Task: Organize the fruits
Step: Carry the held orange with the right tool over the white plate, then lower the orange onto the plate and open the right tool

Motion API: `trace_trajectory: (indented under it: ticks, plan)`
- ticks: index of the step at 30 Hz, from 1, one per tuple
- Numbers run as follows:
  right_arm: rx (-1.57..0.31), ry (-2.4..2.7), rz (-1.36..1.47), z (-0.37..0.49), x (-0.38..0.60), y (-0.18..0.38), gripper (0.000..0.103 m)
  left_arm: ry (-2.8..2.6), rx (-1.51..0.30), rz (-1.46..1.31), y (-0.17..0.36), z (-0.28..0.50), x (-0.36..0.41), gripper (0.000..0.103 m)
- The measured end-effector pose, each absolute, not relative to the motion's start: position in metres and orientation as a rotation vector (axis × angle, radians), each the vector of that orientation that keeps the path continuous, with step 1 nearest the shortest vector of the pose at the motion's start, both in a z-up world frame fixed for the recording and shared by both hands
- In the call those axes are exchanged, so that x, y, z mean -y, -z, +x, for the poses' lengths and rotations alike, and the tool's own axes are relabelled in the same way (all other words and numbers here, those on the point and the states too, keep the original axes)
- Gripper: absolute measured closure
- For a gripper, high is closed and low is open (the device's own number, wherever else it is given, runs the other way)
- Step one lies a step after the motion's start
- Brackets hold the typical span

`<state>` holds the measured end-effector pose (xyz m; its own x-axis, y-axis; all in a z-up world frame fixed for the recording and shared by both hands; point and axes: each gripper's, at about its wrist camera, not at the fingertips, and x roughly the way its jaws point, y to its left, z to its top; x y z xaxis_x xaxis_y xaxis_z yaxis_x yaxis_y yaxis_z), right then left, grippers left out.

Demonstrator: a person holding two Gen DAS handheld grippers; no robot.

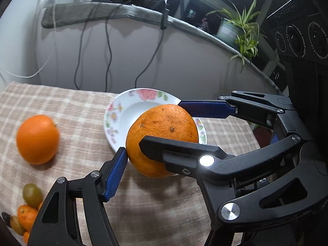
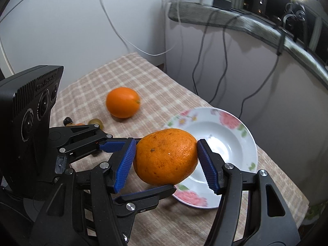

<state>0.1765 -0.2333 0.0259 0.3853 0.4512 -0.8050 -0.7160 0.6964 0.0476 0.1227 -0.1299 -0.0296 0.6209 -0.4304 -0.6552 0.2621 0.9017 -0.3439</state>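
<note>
Both the left gripper (image 1: 152, 139) and right gripper (image 2: 166, 160) clamp one orange (image 2: 165, 156) above the plate (image 2: 225, 143); small fruits (image 1: 26, 211) sit half hidden behind a finger.

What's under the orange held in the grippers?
One finger of the left gripper sits just below the orange, which the right gripper clamps. Further down are the floral plate rim and the checked tablecloth. The patch directly beneath is covered by orange and fingers.

Both hand-held grippers crowd one orange (image 2: 166, 156) over the plate's near rim (image 2: 253, 149); far cloth (image 2: 131, 69) lies open
</note>
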Motion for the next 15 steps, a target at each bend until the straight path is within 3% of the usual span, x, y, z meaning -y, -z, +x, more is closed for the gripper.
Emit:
trace_trajectory:
  ticks: [15]
  plan:
    - [-0.951,-0.717,-0.272,0.193,0.273,-0.002,0.038,0.436,-0.874,-0.171,0.043,0.138,0.164,0.035]
